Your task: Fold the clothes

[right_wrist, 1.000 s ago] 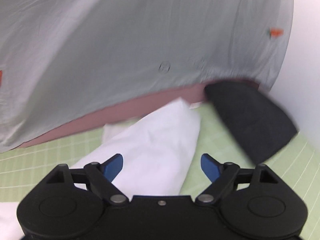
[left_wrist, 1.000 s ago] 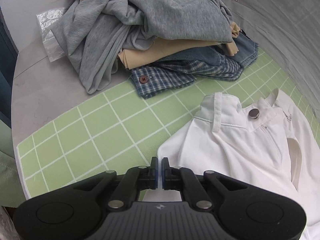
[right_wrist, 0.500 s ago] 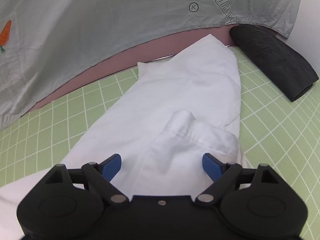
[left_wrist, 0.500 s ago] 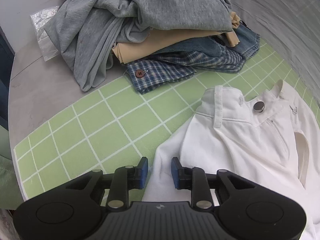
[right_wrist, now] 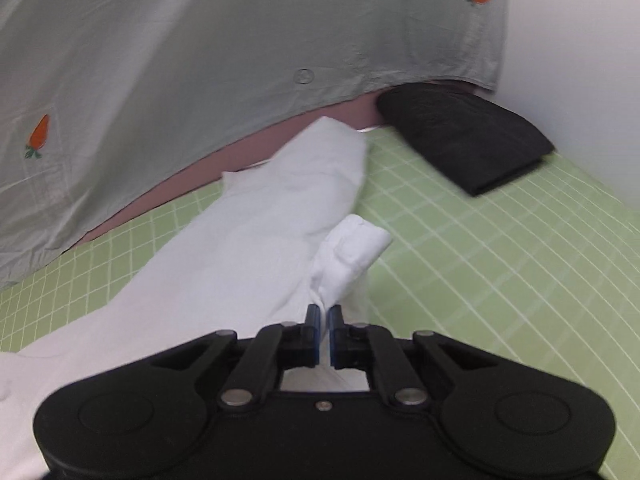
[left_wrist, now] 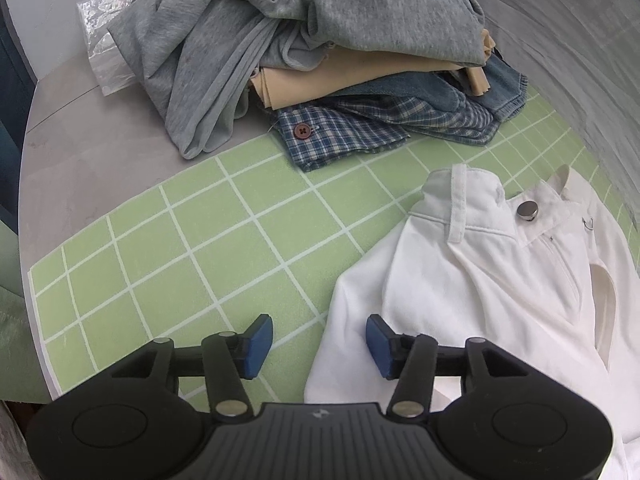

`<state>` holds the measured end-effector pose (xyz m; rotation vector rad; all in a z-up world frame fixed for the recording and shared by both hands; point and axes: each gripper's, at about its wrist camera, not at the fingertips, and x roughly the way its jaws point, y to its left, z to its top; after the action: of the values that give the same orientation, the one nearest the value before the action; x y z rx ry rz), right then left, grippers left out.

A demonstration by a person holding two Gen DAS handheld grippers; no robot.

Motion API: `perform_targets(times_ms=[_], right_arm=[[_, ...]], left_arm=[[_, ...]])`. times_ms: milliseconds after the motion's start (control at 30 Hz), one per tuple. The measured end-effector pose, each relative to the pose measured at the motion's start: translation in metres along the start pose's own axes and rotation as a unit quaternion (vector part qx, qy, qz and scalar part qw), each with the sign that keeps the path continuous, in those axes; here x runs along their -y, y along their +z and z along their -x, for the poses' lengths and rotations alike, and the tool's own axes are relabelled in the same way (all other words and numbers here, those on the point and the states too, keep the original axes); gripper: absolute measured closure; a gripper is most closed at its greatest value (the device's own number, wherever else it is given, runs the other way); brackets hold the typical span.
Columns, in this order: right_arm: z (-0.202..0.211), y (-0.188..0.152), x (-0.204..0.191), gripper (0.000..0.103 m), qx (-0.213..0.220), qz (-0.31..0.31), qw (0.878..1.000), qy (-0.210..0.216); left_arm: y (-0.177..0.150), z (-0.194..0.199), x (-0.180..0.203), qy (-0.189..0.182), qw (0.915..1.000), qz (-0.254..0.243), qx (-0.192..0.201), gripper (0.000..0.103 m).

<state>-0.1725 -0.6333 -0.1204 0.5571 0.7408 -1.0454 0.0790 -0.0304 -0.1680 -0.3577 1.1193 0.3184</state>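
Your left tongs (left_wrist: pixel 319 340) have just released the white trousers (left_wrist: pixel 500 280); your right tongs (right_wrist: pixel 325 320) now pinch, seemingly, their waistband, ready to fold.

White trousers (left_wrist: pixel 500 292) lie unfolded, waistband open, on the green mat (left_wrist: pixel 200 260).

The trousers (left_wrist: pixel 480 292) are plain white with a silver metal button (left_wrist: pixel 527 211). They lie on a light green mat (left_wrist: pixel 208 248) ruled with a white grid, on a grey desk (left_wrist: pixel 92 152). In the pile, a grey jersey top (left_wrist: pixel 280 12) covers a tan cloth (left_wrist: pixel 340 76), blue denim (left_wrist: pixel 496 84) and a blue-and-white checked shirt (left_wrist: pixel 352 132) with a dark red button. The black fingers (left_wrist: pixel 256 344) carry blue pads. A folded garment (right_wrist: pixel 460 136) is black. The grey sheet (right_wrist: pixel 240 40) bears orange carrots.
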Motion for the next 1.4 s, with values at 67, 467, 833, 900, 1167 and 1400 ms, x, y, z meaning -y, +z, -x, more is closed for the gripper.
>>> perform_targets(times_ms=[67,467,833,900,1167,1400], right_arm=[[0.02,-0.012,0.029,0.099,0.005,-0.018,1.0,-0.016],[0.006,-0.084,0.027,0.1,-0.06,0.037,0.997,-0.02],[-0.078,0.001,-0.081,0.099,-0.031,0.088,0.996,0.018],[-0.095,0.019,-0.104,0.099,-0.03,0.087,0.995,0.026],[-0.124,0.06,-0.153,0.1,-0.024,0.093,0.992,0.084],[-0.04,0.045,-0.057,0.1,0.073,0.032,0.996,0.04]], left_arm=[[-0.004,0.001,-0.001,-0.007,0.9999,-0.006,0.003,0.048],[-0.009,-0.001,0.011,-0.018,0.9997,-0.018,0.0,0.082],[-0.007,-0.006,0.042,-0.029,0.9995,-0.01,0.0,0.086],[-0.005,-0.007,0.049,-0.035,0.9994,-0.01,-0.001,0.086],[0.001,-0.005,0.063,-0.056,0.9983,0.015,0.003,0.1],[-0.003,0.025,0.025,-0.079,0.9961,0.013,0.037,0.101]])
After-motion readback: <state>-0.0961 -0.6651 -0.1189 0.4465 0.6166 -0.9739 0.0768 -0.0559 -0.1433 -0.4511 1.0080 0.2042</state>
